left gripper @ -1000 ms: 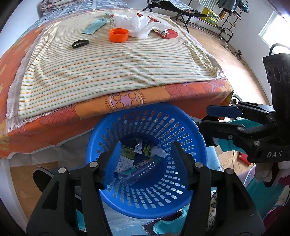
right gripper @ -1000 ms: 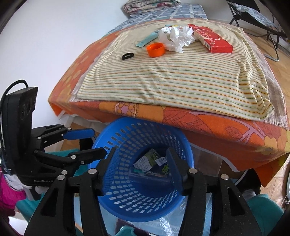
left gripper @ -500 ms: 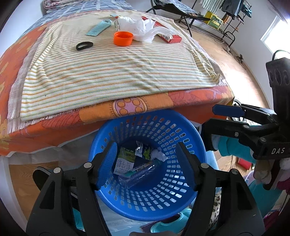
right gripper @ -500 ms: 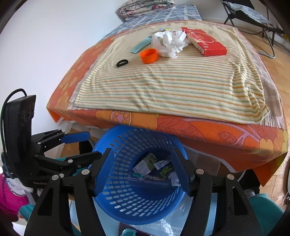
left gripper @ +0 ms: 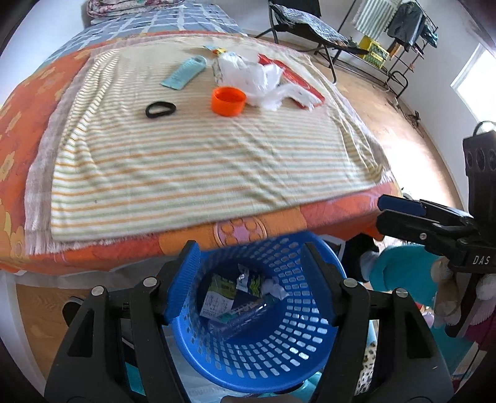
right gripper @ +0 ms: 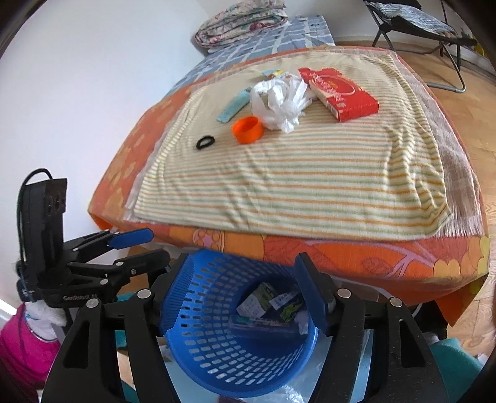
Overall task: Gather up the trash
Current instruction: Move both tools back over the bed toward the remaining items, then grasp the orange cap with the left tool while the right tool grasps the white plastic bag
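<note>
A blue perforated basket (left gripper: pixel 272 350) stands on the floor below the bed's edge, with wrappers and a plastic bottle (left gripper: pixel 238 316) inside; it also shows in the right wrist view (right gripper: pixel 217 350). My left gripper (left gripper: pixel 249 285) is open and empty above it. My right gripper (right gripper: pixel 240 291) is open and empty above it too. On the striped cloth at the far side lie a crumpled white plastic bag (left gripper: pixel 257 77), an orange cap (left gripper: pixel 228 100), a black ring (left gripper: pixel 160 109), a teal wrapper (left gripper: pixel 184 72) and a red box (right gripper: pixel 339 93).
The bed (right gripper: pixel 341 251) has an orange flowered cover under the striped cloth (left gripper: pixel 198 167). A folding chair (left gripper: pixel 297 21) and a clothes rack (left gripper: pixel 400 21) stand on the wooden floor to the right. Folded bedding (right gripper: pixel 241 18) lies at the bed's far end.
Both grippers have risen and tilted up over the basket. The bed top now fills more of both views. Both stay open.
</note>
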Motion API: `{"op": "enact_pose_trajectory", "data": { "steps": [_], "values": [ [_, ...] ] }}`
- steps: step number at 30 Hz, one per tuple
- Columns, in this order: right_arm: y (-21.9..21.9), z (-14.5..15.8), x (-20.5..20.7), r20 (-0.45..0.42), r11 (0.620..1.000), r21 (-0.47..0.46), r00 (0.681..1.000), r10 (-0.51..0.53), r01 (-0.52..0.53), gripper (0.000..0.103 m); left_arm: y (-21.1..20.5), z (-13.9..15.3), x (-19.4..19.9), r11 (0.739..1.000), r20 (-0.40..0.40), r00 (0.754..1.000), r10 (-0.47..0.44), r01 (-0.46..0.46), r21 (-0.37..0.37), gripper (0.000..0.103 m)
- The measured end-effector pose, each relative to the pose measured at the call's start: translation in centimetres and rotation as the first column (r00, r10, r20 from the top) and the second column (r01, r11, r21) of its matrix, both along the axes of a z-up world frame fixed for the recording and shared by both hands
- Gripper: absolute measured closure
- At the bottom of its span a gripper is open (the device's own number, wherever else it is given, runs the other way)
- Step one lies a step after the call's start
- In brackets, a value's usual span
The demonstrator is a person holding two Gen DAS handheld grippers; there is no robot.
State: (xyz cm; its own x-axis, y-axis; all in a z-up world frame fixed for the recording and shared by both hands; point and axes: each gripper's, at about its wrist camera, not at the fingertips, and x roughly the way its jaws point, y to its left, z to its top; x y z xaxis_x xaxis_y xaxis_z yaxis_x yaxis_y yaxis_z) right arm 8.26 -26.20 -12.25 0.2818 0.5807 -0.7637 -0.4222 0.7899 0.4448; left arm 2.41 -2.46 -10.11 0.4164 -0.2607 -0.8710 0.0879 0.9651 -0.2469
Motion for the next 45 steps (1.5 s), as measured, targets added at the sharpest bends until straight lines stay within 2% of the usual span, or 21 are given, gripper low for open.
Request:
{"op": "enact_pose_trajectory", "data": {
  "steps": [8,10,14,18,22,32,40,45],
  "values": [
    [-0.5,2.2,2.6,0.028,0.998,0.057,0.999,-0.043,0.041,0.035,2.3,1.3,3.2,1.000,0.017,0.999,0.027,-0.027,0.013,0.034],
    [-0.4,2.9,3.3,0.047,0.997,0.061,0.998,-0.050,0.047,0.035,2.7,1.3,3.9,1.000,0.014,1.000,0.015,-0.015,0.007,0.034],
    [-0.1,3.8,4.5,0.072,0.997,0.060,0.996,-0.057,0.053,0.035,3.5,1.6,5.7,0.999,0.033,0.999,0.000,-0.001,0.043,0.034],
    [0.6,4.6,6.6,0.085,0.997,0.054,0.995,-0.058,0.054,0.034,4.4,1.7,7.0,0.999,0.047,0.999,0.019,-0.021,0.041,0.034],
    [1.3,4.9,9.1,0.057,0.994,0.080,0.996,-0.073,0.069,0.034,4.8,1.8,8.2,0.999,0.055,0.998,0.039,-0.040,0.016,0.034],
    [3.3,4.0,14.9,-0.045,0.981,0.142,0.991,-0.126,0.131,0.034,1.9,0.5,11.1,0.999,0.065,0.998,-0.020,0.017,0.037,0.034],
    [4.3,2.5,18.0,-0.081,0.978,0.121,0.984,-0.159,0.169,0.034,0.9,-1.2,15.1,1.000,0.057,0.998,-0.005,0.004,0.023,0.034],
    [4.2,1.0,20.1,-0.145,0.966,0.136,0.969,-0.200,0.220,0.034,0.0,-2.5,17.6,0.999,0.043,0.999,-0.016,0.014,0.047,0.034]
  ]
}}
